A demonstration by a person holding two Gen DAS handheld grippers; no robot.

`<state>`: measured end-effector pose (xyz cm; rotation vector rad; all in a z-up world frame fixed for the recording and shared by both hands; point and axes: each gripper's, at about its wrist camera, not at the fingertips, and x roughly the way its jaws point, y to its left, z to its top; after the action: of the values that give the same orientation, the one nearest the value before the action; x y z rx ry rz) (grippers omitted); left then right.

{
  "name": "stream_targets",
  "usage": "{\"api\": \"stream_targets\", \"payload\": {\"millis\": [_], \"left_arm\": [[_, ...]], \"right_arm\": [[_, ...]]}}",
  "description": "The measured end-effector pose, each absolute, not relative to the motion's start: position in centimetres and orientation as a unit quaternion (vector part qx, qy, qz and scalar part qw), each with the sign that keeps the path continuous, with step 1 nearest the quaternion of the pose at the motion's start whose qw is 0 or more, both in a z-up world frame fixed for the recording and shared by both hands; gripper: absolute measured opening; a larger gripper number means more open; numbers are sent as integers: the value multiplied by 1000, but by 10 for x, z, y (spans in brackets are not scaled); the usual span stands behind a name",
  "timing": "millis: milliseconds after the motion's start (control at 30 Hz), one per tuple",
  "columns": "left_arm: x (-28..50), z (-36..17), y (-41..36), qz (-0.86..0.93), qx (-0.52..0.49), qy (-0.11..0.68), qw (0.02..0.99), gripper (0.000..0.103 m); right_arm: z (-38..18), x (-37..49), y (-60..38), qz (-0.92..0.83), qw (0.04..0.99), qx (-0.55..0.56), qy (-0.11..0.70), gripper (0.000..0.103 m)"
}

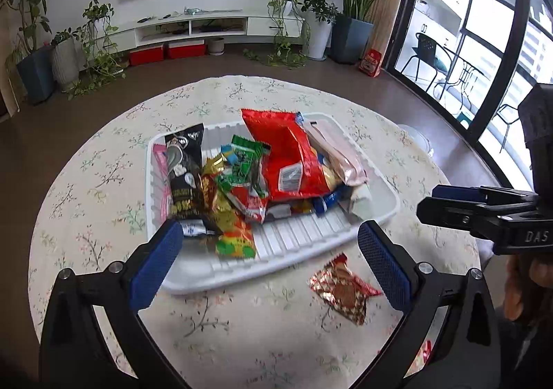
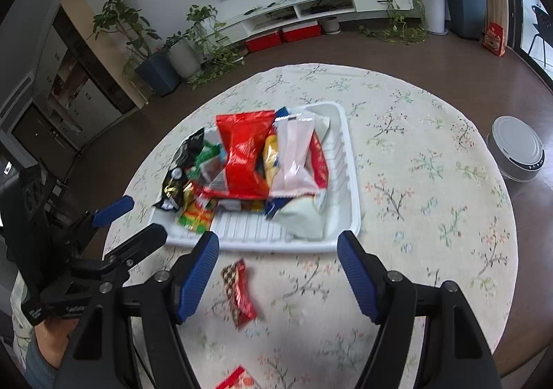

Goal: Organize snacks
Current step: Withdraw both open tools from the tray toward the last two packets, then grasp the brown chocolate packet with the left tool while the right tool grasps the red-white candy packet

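Crinkled foil snack packets [image 1: 262, 178] are filling the ribbed white plastic tray [image 1: 311, 233] mid-table. One red-gold wrapper [image 1: 342, 288] is lying near the table's front edge. Left gripper [image 1: 269, 263] and right gripper [image 2: 278, 273] are both spread, gripping nothing.

Both grippers point steeply downward, side by side. The left gripper [image 1: 269, 261] gapes wide, nothing between its pads (blue ones); the right gripper [image 2: 278, 271] also stands open, empty.

Both wrist cams sit close above the table [image 1: 103, 181], tilted down past their own fingers at the tray [image 1: 345, 233]. Left cam looks from the tray's near-left, right cam from its near-right. Both share the tray [image 2: 345, 181], loose snack [image 1: 344, 287] and TV wall.
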<state>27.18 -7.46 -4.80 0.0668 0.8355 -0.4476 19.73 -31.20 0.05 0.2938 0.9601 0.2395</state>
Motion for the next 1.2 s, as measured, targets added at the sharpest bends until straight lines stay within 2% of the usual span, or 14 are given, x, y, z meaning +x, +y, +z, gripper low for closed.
{"api": "stream_targets", "payload": {"millis": [200, 600, 767, 1067, 1200], "left_arm": [[232, -55, -66, -206, 45, 397, 893, 103], [189, -68, -60, -183, 35, 408, 894, 103], [187, -73, -60, -171, 25, 437, 883, 103], [199, -85, -70, -181, 46, 467, 864, 102], [207, -89, -75, -186, 58, 476, 858, 102]], "right_arm": [[2, 156, -303, 144, 864, 110, 470, 74], [-23, 81, -249, 272, 814, -74, 508, 74], [-44, 77, -235, 293, 789, -123, 526, 73], [-72, 89, -226, 303, 760, -157, 552, 62], [-76, 93, -226, 310, 757, -159, 552, 62]]}}
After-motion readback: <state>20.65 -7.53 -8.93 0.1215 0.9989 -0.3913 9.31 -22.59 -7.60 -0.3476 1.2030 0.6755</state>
